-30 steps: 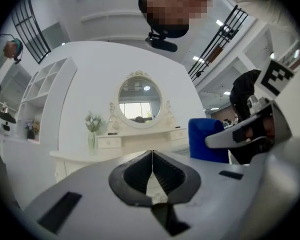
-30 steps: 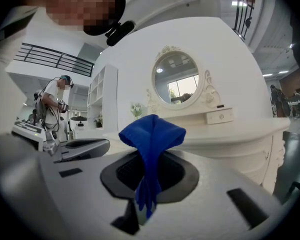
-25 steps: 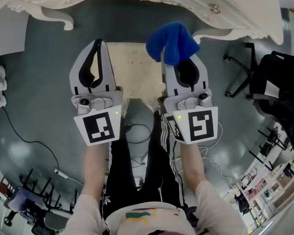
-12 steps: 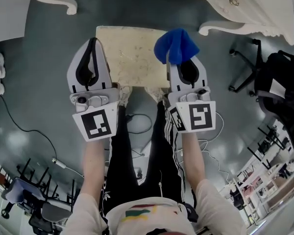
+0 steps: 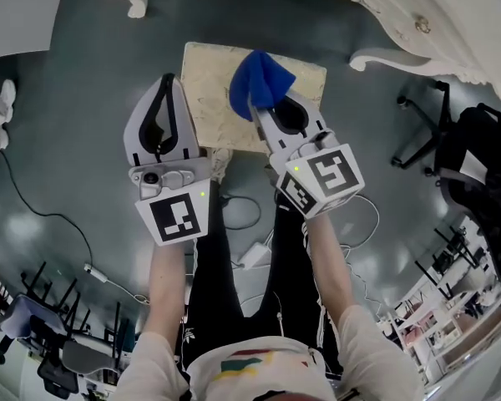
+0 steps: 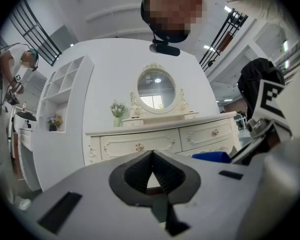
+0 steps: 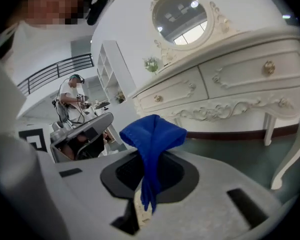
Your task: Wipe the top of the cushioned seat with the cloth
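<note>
While right hand-held gripper [image 5: 259, 111] pinches one cloth [image 5: 259, 78] over one cushioned seat [image 5: 213, 86], left hand-held gripper [image 5: 168, 83] pressed together, empty.

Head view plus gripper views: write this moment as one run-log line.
left gripper: shut, empty | right gripper: shut on cloth | cloth: blue, over cushioned seat, contact unclear

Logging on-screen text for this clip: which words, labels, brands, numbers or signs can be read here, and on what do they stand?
No words, brands or numbers can be read.
The left marker cube, on the left gripper: a black-and-white square pattern, not text.
The right marker cube, on the right gripper: likewise.
The shirt print: coloured bands, no legible letters.
</note>
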`<control>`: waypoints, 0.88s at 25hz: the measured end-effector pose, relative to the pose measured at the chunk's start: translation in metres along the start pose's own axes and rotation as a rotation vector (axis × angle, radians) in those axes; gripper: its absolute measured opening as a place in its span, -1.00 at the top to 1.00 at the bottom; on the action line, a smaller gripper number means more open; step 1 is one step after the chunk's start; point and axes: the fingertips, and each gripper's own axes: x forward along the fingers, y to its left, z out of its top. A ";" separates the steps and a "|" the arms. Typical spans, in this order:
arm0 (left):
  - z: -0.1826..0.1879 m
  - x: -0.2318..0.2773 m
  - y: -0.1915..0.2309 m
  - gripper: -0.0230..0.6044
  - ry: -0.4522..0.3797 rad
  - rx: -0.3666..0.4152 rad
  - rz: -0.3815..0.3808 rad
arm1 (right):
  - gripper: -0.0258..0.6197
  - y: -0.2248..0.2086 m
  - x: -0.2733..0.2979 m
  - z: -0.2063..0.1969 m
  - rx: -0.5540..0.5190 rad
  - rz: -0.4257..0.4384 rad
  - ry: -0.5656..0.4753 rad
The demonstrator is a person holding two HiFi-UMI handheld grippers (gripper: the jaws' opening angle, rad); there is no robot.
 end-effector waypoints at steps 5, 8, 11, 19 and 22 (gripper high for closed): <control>-0.012 -0.019 0.042 0.91 0.035 -0.004 0.063 | 0.81 0.038 0.072 -0.025 0.170 0.174 0.092; -0.016 -0.027 0.060 0.91 0.043 0.000 0.090 | 0.81 0.046 0.112 -0.042 0.347 0.249 0.138; -0.026 -0.035 0.074 0.91 0.074 0.012 0.105 | 0.81 0.053 0.145 -0.059 0.473 0.293 0.205; -0.038 -0.043 0.085 0.91 0.104 0.010 0.153 | 0.81 0.039 0.190 -0.106 0.419 0.220 0.386; -0.043 -0.048 0.083 0.91 0.126 0.016 0.150 | 0.81 0.033 0.196 -0.117 0.402 0.202 0.419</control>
